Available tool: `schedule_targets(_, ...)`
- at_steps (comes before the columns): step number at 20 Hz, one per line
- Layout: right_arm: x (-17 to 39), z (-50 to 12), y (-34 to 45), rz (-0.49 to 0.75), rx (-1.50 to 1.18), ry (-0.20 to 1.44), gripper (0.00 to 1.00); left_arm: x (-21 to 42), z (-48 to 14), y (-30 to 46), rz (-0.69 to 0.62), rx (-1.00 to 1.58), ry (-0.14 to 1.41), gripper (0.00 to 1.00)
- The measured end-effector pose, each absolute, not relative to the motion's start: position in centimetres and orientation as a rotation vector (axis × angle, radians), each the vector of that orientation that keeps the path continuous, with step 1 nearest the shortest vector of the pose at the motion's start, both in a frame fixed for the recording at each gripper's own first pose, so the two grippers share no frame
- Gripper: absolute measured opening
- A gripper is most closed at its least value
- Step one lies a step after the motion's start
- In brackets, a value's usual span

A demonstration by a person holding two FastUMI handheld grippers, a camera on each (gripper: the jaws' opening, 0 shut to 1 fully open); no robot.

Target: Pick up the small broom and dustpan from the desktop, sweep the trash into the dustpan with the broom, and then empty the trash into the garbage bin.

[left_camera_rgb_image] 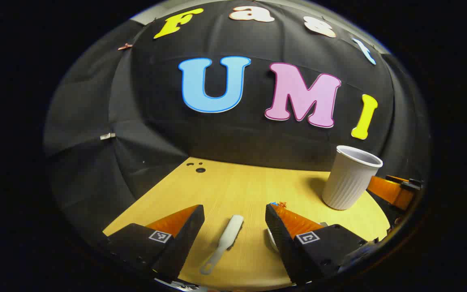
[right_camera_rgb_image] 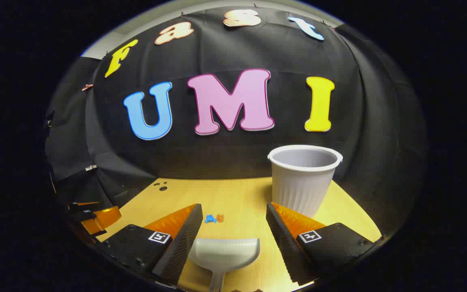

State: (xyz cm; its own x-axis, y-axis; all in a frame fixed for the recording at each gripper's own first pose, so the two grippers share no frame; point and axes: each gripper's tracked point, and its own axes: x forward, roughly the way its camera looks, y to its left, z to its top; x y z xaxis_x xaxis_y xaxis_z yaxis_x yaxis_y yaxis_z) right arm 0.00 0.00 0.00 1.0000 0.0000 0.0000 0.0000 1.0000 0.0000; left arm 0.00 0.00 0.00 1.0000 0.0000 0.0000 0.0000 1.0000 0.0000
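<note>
The small broom [left_camera_rgb_image: 225, 242] lay flat on the bench [left_camera_rgb_image: 233, 190], between the spread fingers of the left tool [left_camera_rgb_image: 234, 221], touched by neither. In the right gripper view, the dustpan [right_camera_rgb_image: 225, 252] rested on the bench between the parted fingers of the right tool [right_camera_rgb_image: 234, 221], mouth toward small blue and orange scraps [right_camera_rgb_image: 214, 218] just beyond. A white ribbed cup [right_camera_rgb_image: 302, 178] stood upright at the right, near the wall.

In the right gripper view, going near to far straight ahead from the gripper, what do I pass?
Dustpan between the open fingers → small blue and orange trash bits → bare desktop → booth wall. The cup stands off right.
</note>
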Motion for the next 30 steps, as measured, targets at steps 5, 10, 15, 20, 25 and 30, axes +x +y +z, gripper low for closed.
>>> schedule_targets(5,0.5,-1.0,-0.1,-0.011,0.058,0.056,0.98,0.4,-0.3,-0.6,-0.06,0.063,0.0,0.95)
schedule_targets(10,-0.4,-3.7,2.1,0.026,0.035,0.146,0.98,0.1,-2.3,-0.8,-0.092,0.05,0.042,0.96)
schedule_targets(15,-1.4,-4.4,1.9,0.032,0.005,0.16,0.98,0.0,-3.0,-0.2,-0.099,0.044,0.047,0.95)
schedule_targets(20,-1.0,-4.5,0.9,-0.002,0.018,0.158,0.98,1.1,-4.8,1.4,-0.105,0.036,0.093,0.95)
schedule_targets(25,-1.0,-6.2,0.8,-0.009,0.034,0.202,0.99,3.3,-9.0,2.8,-0.13,0.029,0.263,0.96)
schedule_targets(30,-0.8,-8.5,1.5,-0.005,0.053,0.262,0.98,5.4,-13.2,3.6,-0.116,0.053,0.42,0.96)
